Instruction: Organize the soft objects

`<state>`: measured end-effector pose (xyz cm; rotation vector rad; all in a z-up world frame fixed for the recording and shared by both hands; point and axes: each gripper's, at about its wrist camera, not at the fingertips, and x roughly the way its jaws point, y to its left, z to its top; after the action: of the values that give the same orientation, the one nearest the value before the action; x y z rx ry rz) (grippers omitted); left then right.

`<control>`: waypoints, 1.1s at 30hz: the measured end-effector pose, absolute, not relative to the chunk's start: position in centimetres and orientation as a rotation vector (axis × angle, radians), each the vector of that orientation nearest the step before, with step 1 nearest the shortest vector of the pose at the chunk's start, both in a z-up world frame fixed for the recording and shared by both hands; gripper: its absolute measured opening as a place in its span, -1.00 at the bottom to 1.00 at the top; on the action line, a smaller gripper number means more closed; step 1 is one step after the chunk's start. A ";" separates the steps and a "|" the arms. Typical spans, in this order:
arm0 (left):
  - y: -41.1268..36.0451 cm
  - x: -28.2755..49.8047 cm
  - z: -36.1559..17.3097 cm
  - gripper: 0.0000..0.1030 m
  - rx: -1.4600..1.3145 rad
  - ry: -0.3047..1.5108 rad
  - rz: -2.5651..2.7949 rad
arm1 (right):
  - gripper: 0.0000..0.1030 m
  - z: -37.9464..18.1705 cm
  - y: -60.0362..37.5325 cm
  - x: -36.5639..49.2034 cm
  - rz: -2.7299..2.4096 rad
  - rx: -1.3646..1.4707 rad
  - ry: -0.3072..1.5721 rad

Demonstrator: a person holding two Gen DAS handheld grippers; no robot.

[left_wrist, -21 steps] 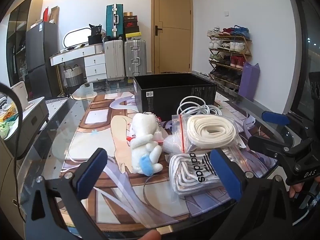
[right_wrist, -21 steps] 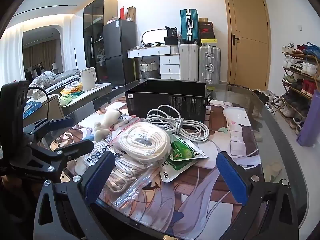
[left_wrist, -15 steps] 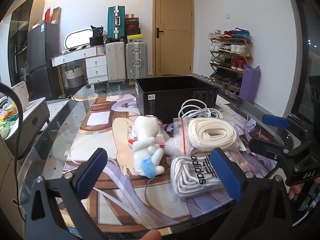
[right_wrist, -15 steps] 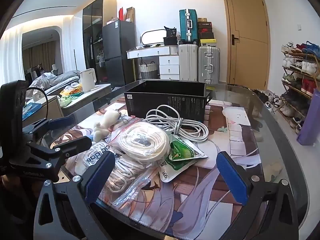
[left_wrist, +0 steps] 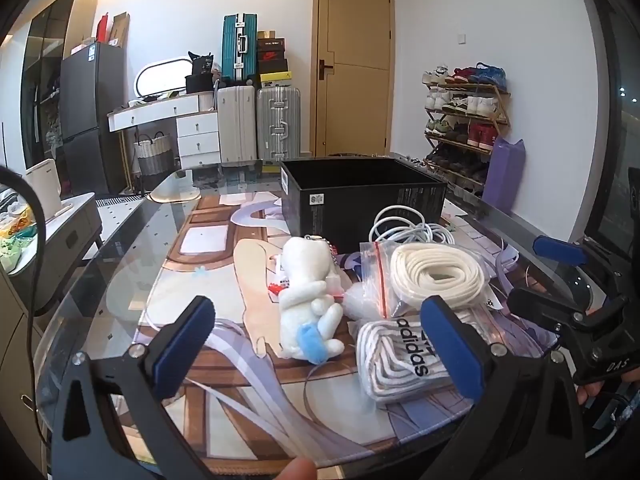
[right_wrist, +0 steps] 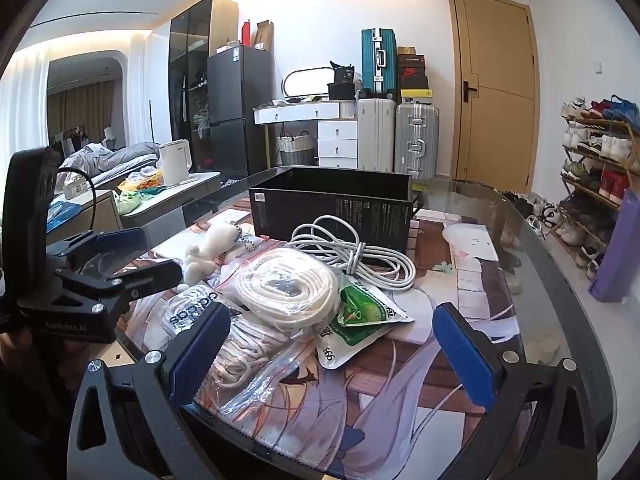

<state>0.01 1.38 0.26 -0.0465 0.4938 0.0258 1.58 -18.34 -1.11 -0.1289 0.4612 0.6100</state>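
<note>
Left tool [left_wrist: 320, 344] drifted left — plush toy [left_wrist: 310, 304] now centred.

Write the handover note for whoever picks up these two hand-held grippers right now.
Left hand-held gripper: open, empty, short of the white plush toy.
Right hand-held gripper: open, empty, over the near pile.
Items, all on the table mat in front of the black box: plush toy, bagged white rope coil, adidas-printed bag of laces, green pouch, loose white cable beside the box.
Done: nothing visibly packed; what shows of the box's inside looks empty.
Left: every item still needs sorting, presumably into the box.
</note>
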 end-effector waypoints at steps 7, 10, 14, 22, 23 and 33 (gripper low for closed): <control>1.5 -0.1 0.3 1.00 -0.035 0.483 0.025 | 0.99 -0.9 -18.5 1.7 0.609 -0.116 0.451; 1.5 -0.2 0.4 1.00 -0.038 0.470 0.015 | 0.99 -1.0 -18.6 1.7 0.615 -0.118 0.456; 1.3 -0.1 0.4 1.00 -0.034 0.470 0.014 | 0.99 -1.0 -18.5 1.7 0.632 -0.118 0.465; 1.4 -0.1 0.3 1.00 -0.043 0.477 0.008 | 0.99 -1.2 -18.4 1.7 0.634 -0.115 0.468; 1.4 -0.1 0.3 1.00 -0.042 0.476 0.009 | 0.99 -1.2 -18.4 1.7 0.633 -0.115 0.469; 1.9 0.0 0.2 1.00 -0.053 0.472 0.015 | 0.99 -1.6 -18.6 2.0 0.630 -0.107 0.483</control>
<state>-0.02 1.95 0.21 -0.0526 0.4718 0.0149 1.97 -18.63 -1.57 -0.1072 0.4833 0.6302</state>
